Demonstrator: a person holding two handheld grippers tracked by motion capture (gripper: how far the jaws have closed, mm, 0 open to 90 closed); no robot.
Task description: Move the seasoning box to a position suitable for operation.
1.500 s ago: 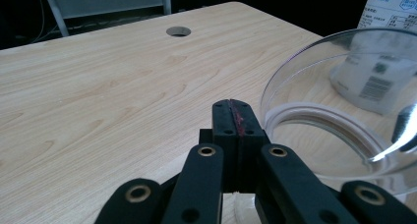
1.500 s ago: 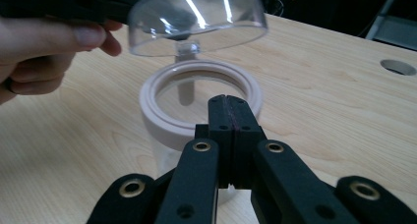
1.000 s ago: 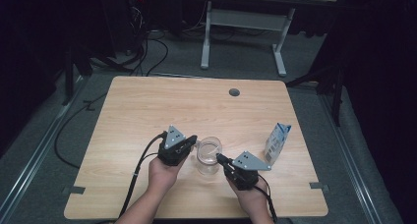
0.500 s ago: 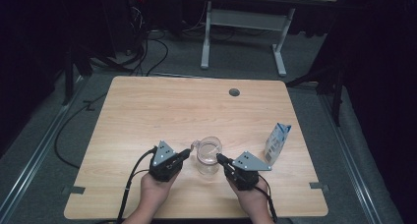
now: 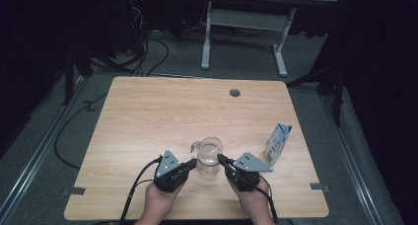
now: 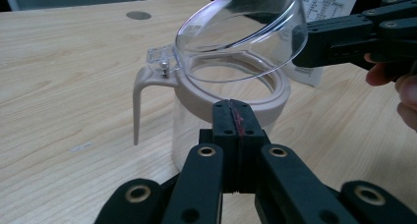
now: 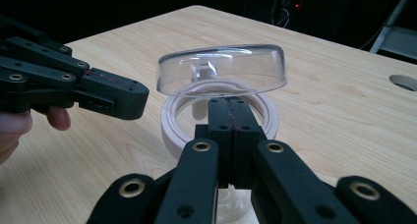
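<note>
A clear plastic jug (image 5: 209, 158) with a beige collar (image 6: 275, 94) and a beige handle (image 6: 140, 103) stands near the table's front edge. Its clear domed lid (image 6: 241, 20) is tilted up on its hinge. My left gripper (image 5: 191, 164) is shut with nothing between its jaws. In the left gripper view that gripper (image 6: 235, 115) sits right at the near side of the collar. My right gripper (image 5: 220, 159) is shut too and comes in from the jug's right. In the right gripper view its tip (image 7: 228, 105) is under the raised lid's (image 7: 221, 69) front edge.
A small blue and white carton (image 5: 278, 142) stands upright to the right of the jug. A round cable hole (image 5: 234, 93) lies at the back of the wooden table (image 5: 148, 116). A cable trails off the table's front left. Desk legs stand on the floor behind.
My left gripper has drawn back toward the table's front edge and a little lower, its tip still by the jug. The right gripper has stayed where it was.
</note>
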